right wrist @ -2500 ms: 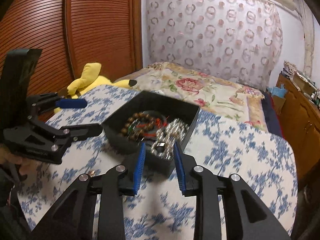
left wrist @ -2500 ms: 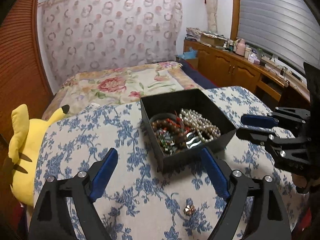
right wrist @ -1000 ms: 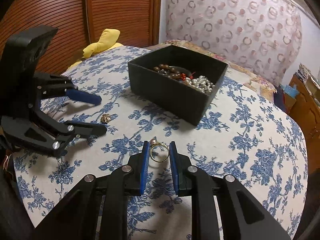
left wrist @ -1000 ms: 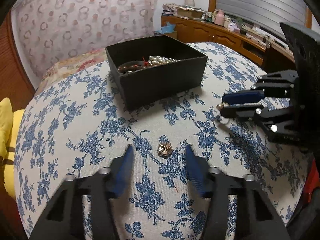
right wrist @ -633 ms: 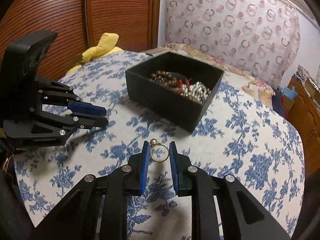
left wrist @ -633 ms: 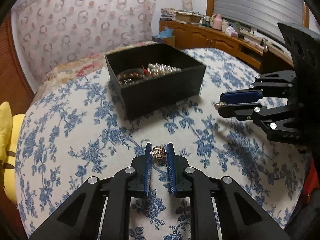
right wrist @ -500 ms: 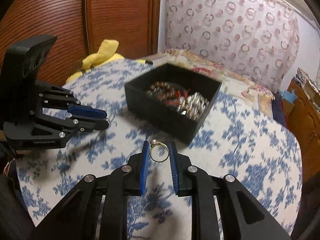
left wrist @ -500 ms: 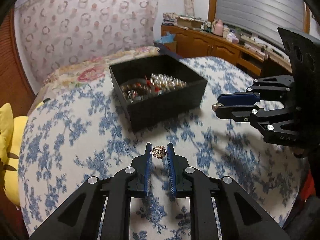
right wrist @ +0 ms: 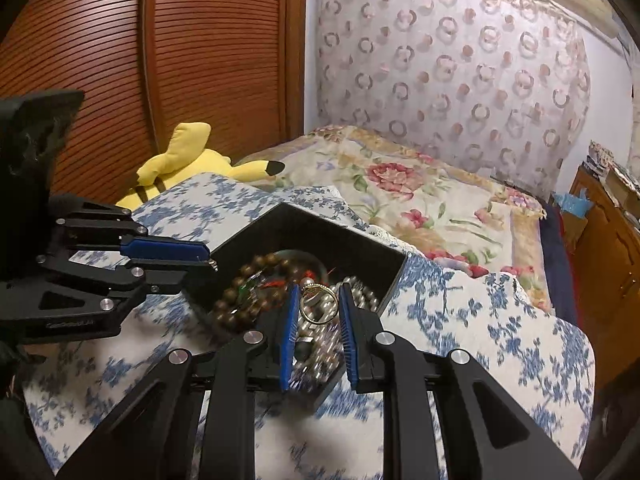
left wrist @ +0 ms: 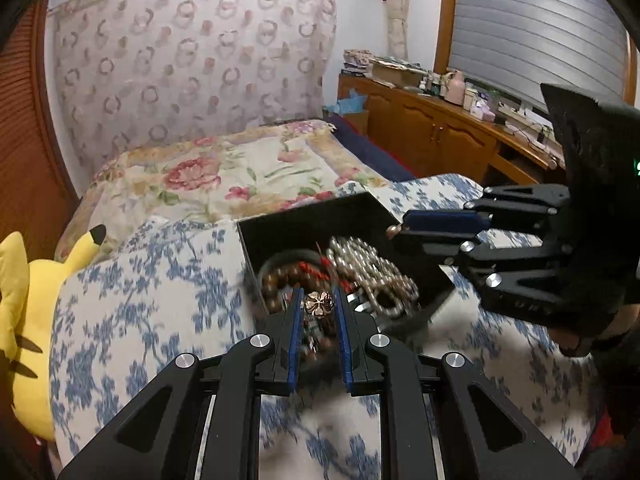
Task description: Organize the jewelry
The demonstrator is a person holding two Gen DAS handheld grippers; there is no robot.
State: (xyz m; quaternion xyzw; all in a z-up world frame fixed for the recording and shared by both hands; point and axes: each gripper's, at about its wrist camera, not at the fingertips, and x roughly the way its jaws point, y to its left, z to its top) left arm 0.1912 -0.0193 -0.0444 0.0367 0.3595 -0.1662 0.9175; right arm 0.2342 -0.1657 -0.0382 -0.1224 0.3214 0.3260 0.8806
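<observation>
A black jewelry box [left wrist: 304, 220] sits on the blue-flowered cloth and holds brown bead bracelets [left wrist: 288, 278] and a pearl strand [left wrist: 368, 264]. My left gripper [left wrist: 319, 305] is shut on a small bronze flower charm [left wrist: 319, 303], held over the box's near side. My right gripper [right wrist: 319, 305] is shut on a gold ring [right wrist: 318, 304], held over the box [right wrist: 348, 240] above the pearls. Each gripper shows in the other's view, the right gripper [left wrist: 394, 230] at the box's right rim, the left gripper [right wrist: 212, 264] at its left rim.
The blue-flowered cloth [left wrist: 140, 300] covers a raised surface at the foot of a bed with a floral quilt [left wrist: 240, 172]. A yellow plush toy [left wrist: 24, 308] lies to the left. A wooden cabinet [left wrist: 440, 136] runs along the right wall, a slatted wardrobe [right wrist: 180, 60] along the left.
Both grippers have lifted from the cloth and moved forward over the box, each still holding its piece. The box now lies directly below the fingertips.
</observation>
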